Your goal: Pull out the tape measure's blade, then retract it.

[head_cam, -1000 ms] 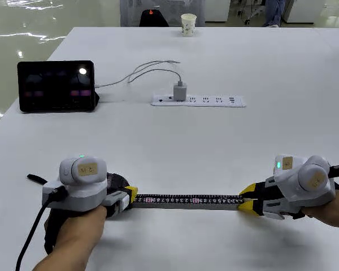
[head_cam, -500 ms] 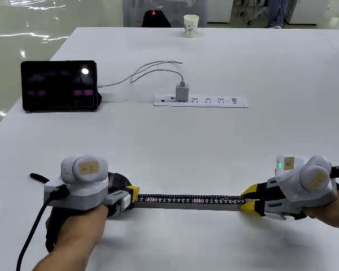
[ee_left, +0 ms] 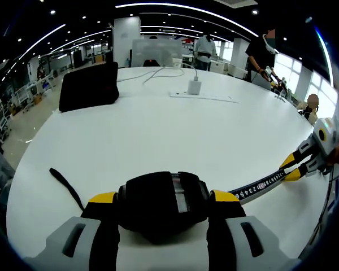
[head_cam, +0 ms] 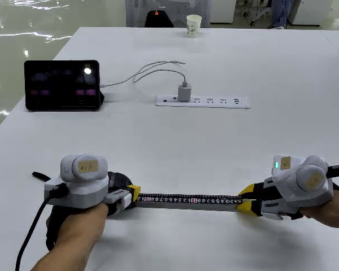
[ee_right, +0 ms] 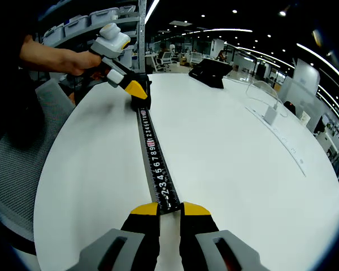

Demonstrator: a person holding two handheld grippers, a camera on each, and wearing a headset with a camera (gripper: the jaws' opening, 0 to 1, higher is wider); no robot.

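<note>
The black tape measure case (ee_left: 164, 204) sits between my left gripper's (ee_left: 165, 197) yellow-tipped jaws, which are shut on it; the case (head_cam: 120, 184) lies at the lower left of the table. Its blade (head_cam: 189, 200) is drawn out flat across the table, black with white numbers, toward my right gripper (head_cam: 246, 200). In the right gripper view, the blade (ee_right: 154, 158) runs from the far case (ee_right: 141, 103) to my right gripper (ee_right: 168, 209), shut on the blade's end. The case's wrist strap (ee_left: 66, 186) trails on the table.
A dark tablet (head_cam: 62, 85) stands at the back left of the white table (head_cam: 226, 141). A white power strip (head_cam: 203, 101) with a charger and cables lies mid-table. A paper cup (head_cam: 194, 25) stands at the far edge. People stand in the background (ee_left: 263, 53).
The head camera shifted slightly, moving the scene a little right and down. Both grippers and the drawn-out blade hold nearly the same position.
</note>
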